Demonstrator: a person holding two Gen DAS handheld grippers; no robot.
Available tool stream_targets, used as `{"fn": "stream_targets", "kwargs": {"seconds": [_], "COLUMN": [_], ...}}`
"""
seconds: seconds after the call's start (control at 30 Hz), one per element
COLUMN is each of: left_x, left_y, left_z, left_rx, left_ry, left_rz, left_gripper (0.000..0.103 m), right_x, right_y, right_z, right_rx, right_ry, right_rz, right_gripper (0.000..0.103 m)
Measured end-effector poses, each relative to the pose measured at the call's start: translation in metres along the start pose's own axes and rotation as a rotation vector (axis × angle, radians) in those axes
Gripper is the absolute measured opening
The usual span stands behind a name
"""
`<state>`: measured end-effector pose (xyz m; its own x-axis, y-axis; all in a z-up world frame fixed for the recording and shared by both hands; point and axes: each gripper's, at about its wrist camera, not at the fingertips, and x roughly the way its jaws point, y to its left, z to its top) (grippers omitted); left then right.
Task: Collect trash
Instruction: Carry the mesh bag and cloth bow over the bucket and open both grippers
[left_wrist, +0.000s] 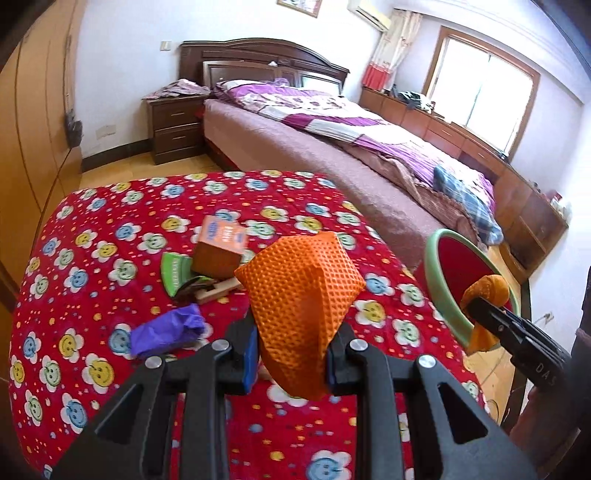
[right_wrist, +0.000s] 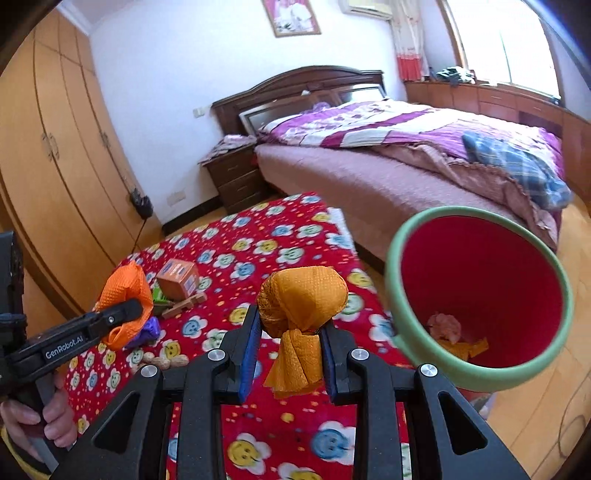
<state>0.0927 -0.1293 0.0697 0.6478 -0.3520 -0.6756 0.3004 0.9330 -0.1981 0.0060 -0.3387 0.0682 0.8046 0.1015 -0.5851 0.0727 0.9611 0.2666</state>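
My left gripper (left_wrist: 291, 354) is shut on a crumpled orange mesh cloth (left_wrist: 301, 291), held above the red flowered table cover (left_wrist: 110, 229). My right gripper (right_wrist: 288, 354) is shut on a knotted yellow-orange cloth wad (right_wrist: 303, 299), just left of the green-rimmed red bin (right_wrist: 480, 295). In the left wrist view the bin (left_wrist: 432, 266) stands off the table's right edge, with the right gripper's wad (left_wrist: 487, 291) over its rim. Scraps lie in the bin's bottom (right_wrist: 447, 328). On the table remain an orange carton (left_wrist: 221, 247), a green wrapper (left_wrist: 175, 271), a purple wrapper (left_wrist: 166, 328) and peanuts (right_wrist: 166, 360).
A wooden clip (left_wrist: 218, 290) lies beside the carton. A bed with purple bedding (left_wrist: 332, 125) runs behind the table, a nightstand (left_wrist: 177, 125) at its head. Wardrobes (right_wrist: 55, 166) line the left wall. Wooden floor (right_wrist: 535, 406) shows around the bin. A hand (right_wrist: 40, 417) holds the left gripper's handle.
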Motion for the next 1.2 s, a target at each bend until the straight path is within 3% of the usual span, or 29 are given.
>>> {"fn": "stream_targets", "kwargs": {"seconds": [0.27,0.63,0.9,1.2], "left_x": [0.006,0.052,0.077,0.108], "left_y": [-0.049,-0.126,-0.175,-0.212], "left_z": [0.001,0.007,0.010,0.009], "left_rx": [0.086,0.247,0.317,0.388], "left_ry": [0.011,0.070,0.084,0.108], "left_rz": [-0.075,-0.183,-0.272,-0.278], "left_gripper": [0.027,0.027,0.027,0.027], "right_x": [-0.023,-0.042,-0.039,-0.032], "right_y": [-0.047,-0.117,-0.150,-0.174], "right_z": [-0.001,-0.011,-0.012,-0.015], "right_rx": [0.081,0.211,0.266,0.302], "right_ry": [-0.050,-0.084,-0.089,-0.089], "right_rz": [-0.073,-0.206,-0.230,-0.240], "right_gripper": [0.030,0.030,0.030,0.030]}}
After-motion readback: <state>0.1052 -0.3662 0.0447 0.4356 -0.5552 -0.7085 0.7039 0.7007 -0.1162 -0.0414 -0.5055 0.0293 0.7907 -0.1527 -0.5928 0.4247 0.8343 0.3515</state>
